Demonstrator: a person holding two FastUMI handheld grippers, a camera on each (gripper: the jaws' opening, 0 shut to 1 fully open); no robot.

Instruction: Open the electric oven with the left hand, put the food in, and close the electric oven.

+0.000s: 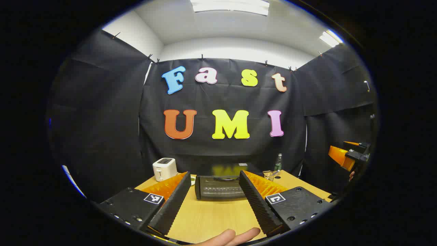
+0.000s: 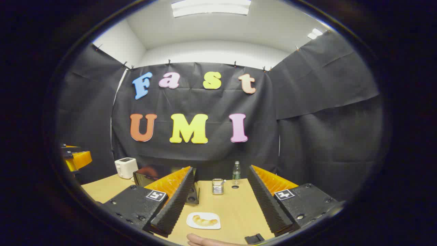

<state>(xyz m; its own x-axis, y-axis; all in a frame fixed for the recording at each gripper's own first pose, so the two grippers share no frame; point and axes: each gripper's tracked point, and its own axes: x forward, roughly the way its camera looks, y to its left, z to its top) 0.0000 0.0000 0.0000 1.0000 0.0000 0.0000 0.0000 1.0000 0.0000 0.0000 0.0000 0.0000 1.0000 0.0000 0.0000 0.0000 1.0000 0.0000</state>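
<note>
- A black-draped booth with a pale wooden table (image 1: pixel 211 218) set the scene, ceiling lights on overhead.
- You held the left gripper (image 1: pixel 214 201) above the near table edge, its fingers spread wide and gripping nothing, aimed straight at the electric oven (image 1: pixel 218 187), likely lined up that way because the door was yours to open first.
- The oven sat at the back centre of the table, door apparently shut, with a white toaster (image 1: pixel 164 168) to one side and a green bottle (image 1: pixel 278 162) to the other.
- You kept the right gripper (image 2: pixel 218 201) equally wide open and empty, poised over the food: a croissant-like pastry (image 2: pixel 205 220) on a small white plate (image 2: pixel 191 223) near the front edge.
- A glass jar (image 2: pixel 217 186) stood behind the plate, well apart.
- Nothing of the task looked done yet.
</note>
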